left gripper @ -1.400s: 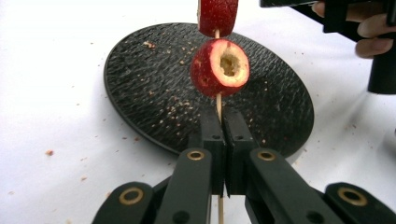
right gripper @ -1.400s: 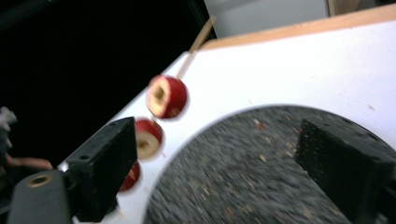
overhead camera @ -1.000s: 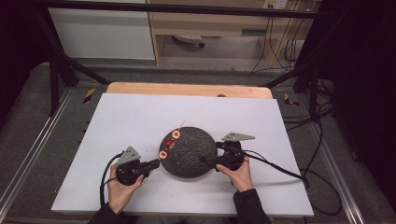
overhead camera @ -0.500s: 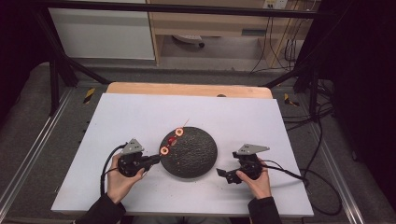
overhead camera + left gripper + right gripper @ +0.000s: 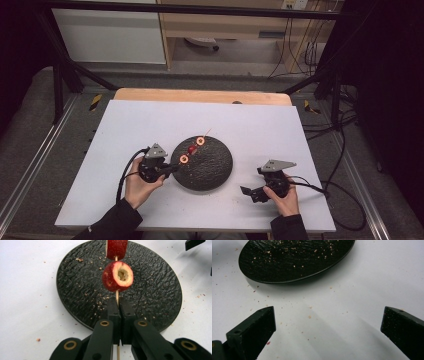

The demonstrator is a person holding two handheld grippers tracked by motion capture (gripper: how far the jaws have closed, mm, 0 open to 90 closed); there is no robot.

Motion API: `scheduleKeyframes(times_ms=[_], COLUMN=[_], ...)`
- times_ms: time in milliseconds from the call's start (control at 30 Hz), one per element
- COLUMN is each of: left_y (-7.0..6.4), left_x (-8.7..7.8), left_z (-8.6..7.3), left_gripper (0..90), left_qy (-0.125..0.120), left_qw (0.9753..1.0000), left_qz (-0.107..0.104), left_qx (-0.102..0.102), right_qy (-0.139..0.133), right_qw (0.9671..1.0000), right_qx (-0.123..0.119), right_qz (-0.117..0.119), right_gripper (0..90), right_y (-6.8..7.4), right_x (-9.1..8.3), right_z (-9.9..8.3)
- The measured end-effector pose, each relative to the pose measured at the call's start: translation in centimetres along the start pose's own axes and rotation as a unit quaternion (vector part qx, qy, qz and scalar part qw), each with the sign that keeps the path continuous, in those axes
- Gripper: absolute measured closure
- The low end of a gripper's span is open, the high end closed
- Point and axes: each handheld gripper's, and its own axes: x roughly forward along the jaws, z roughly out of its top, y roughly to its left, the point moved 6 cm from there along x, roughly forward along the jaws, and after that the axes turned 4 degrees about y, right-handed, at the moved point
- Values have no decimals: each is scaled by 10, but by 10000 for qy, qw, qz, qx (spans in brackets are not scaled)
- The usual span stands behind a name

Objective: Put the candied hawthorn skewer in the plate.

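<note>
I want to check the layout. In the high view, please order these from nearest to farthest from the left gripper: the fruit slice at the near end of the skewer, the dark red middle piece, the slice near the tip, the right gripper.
1. Near-end slice, just right of the left gripper.
2. Dark red middle piece, further up the skewer.
3. Tip slice, near the plate's far rim.
4. Right gripper, beyond the plate's right edge.

Right gripper point(image 5: 248, 190) drawn back off the plate point(image 5: 212, 172), further toward the table's near edge

Top fruit piece point(image 5: 117, 248) cropped above
</note>
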Motion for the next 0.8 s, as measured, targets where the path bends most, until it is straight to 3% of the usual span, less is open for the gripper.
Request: scheduleKeyframes(times_ms=[200, 367, 800], left_y=[-1, -3, -14], left_x=[11, 18, 40], left_z=[4, 7, 8], left_gripper=[883, 883, 883], left_qy=[239, 429, 925], left_qw=[9997, 9990, 9951], left_qz=[23, 42, 193], left_qx=[62, 92, 298], right_qy=[-97, -82, -121], right_qw=[9999, 9999, 9998], right_qx=[126, 96, 149], right_qz=[1, -33, -17], right_gripper=[6, 6, 6], right_y=[-4, -6, -9], right_x=[-5, -6, -9], right_z=[-4, -7, -11])
